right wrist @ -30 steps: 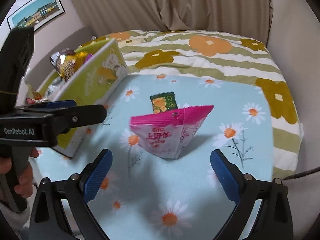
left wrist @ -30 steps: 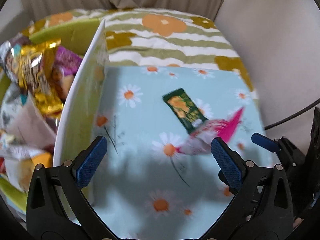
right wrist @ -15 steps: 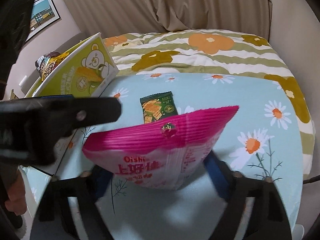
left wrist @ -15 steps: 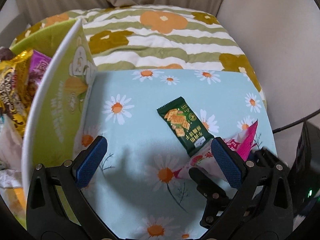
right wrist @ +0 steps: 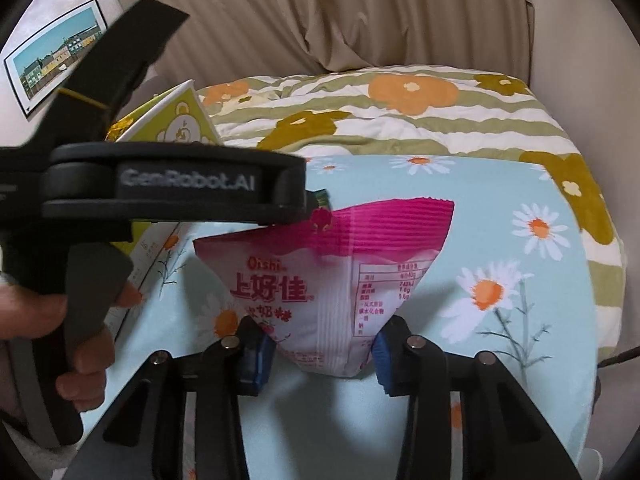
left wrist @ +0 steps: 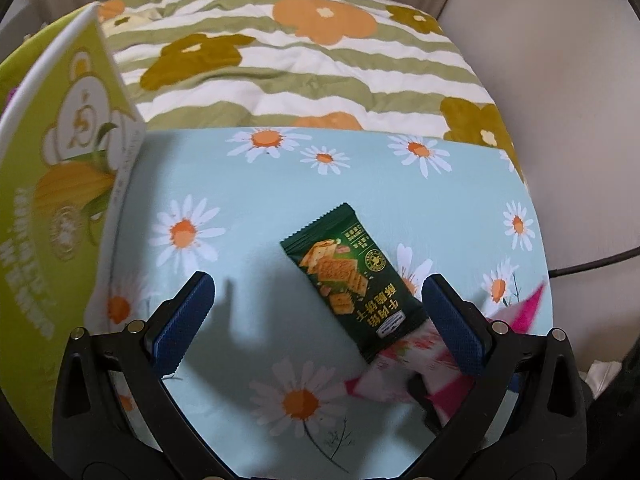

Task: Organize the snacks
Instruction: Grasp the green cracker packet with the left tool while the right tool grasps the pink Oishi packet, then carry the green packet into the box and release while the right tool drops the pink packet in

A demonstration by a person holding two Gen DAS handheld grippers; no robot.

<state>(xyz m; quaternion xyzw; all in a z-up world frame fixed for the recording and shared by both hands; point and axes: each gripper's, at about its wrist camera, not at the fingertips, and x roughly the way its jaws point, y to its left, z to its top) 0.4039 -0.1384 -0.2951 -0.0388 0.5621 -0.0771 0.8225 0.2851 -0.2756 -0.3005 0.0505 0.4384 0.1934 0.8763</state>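
While the left wrist view is read: left gripper (left wrist: pixel 318 320) is held apart, brought lower over the green cracker packet (left wrist: pixel 352 286) on the daisy cloth (left wrist: pixel 224 184) | right wrist view: right gripper (right wrist: pixel 320 354) has just been closed, now clamped on the pink Oishi bag (right wrist: pixel 332 276) | pink bag judged ready for the snack box (right wrist: pixel 182 128).
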